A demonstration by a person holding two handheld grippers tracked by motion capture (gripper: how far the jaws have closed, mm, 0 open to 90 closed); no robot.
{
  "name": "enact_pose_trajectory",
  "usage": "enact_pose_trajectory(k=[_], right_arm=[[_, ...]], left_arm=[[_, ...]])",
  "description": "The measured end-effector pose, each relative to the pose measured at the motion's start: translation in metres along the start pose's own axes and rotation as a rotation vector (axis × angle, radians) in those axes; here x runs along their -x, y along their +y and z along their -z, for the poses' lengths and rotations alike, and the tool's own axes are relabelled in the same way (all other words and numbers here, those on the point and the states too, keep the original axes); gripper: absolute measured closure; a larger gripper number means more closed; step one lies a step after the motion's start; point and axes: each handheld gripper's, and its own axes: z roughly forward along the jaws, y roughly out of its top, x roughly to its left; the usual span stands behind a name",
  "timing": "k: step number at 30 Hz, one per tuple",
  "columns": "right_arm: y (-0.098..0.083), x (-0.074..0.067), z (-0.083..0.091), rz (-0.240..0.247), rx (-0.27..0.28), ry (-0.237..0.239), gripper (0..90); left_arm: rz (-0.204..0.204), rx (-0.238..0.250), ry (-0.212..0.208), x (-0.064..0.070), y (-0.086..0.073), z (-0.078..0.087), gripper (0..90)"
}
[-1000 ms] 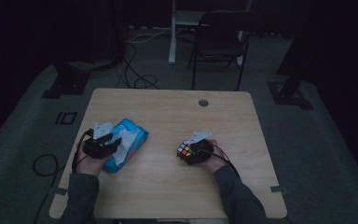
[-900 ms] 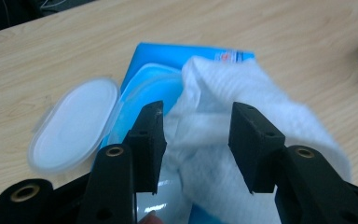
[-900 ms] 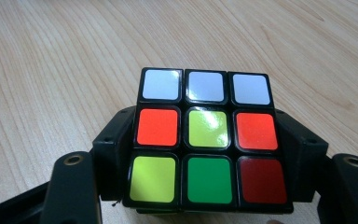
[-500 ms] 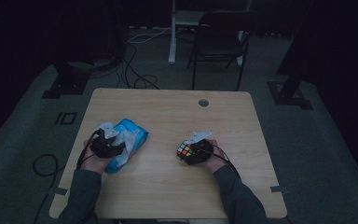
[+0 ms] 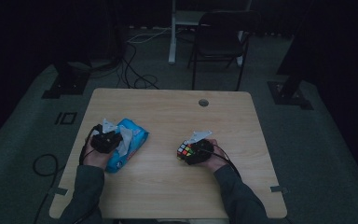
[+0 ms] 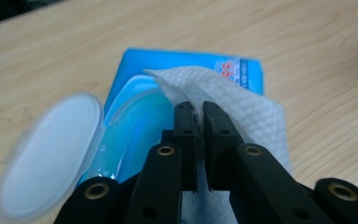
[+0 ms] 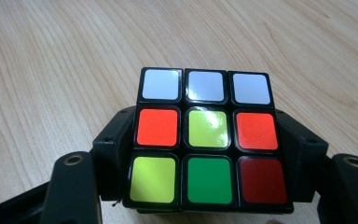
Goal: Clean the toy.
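L gripper (image 6: 198, 116): jaws have just been closing, now pinched shut on a white wet wipe (image 6: 228, 100), a fold of it caught between the pads. Wipe is drawn up out of the blue wipes pack (image 6: 191, 63), whose round clear lid (image 6: 46, 158) is flipped open beside the opening. Pack (image 5: 133, 140) is seen lying flat on the wooden table (image 5: 168, 186), L-front area, just under the L gripper (image 5: 106, 140).

R gripper (image 7: 207, 154): jaws part open, clamped on both sides of a puzzle cube (image 7: 205, 135), top face w/ mixed colours. Cube (image 5: 185, 150) is held at the table's R-centre, well apart from pack.
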Motion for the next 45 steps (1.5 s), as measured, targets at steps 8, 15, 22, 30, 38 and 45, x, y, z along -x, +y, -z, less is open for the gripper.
enact_pose_trajectory(k=[8,15,22,30,38,45], right_arm=[[0.002,-0.001,0.000,0.023,-0.014,-0.005,33.2],[0.003,-0.011,0.004,0.100,0.002,-0.051,33.6],[0.009,-0.027,0.014,0.212,0.035,-0.104,33.6],[0.012,-0.039,0.019,0.266,0.075,-0.113,33.6],[0.013,-0.058,0.023,0.350,0.089,-0.150,33.6],[0.012,-0.070,0.022,0.408,0.094,-0.192,33.6]], left_arm=[[-0.024,0.085,-0.022,0.009,0.008,0.013,85.9],[-0.045,0.149,-0.066,0.015,0.024,0.023,86.0],[-0.055,0.158,-0.098,0.022,0.031,0.019,85.8],[-0.075,0.149,-0.139,0.034,0.038,0.009,85.7],[-0.103,0.141,-0.186,0.048,0.047,0.001,85.7],[-0.129,0.146,-0.225,0.060,0.057,-0.003,85.6]])
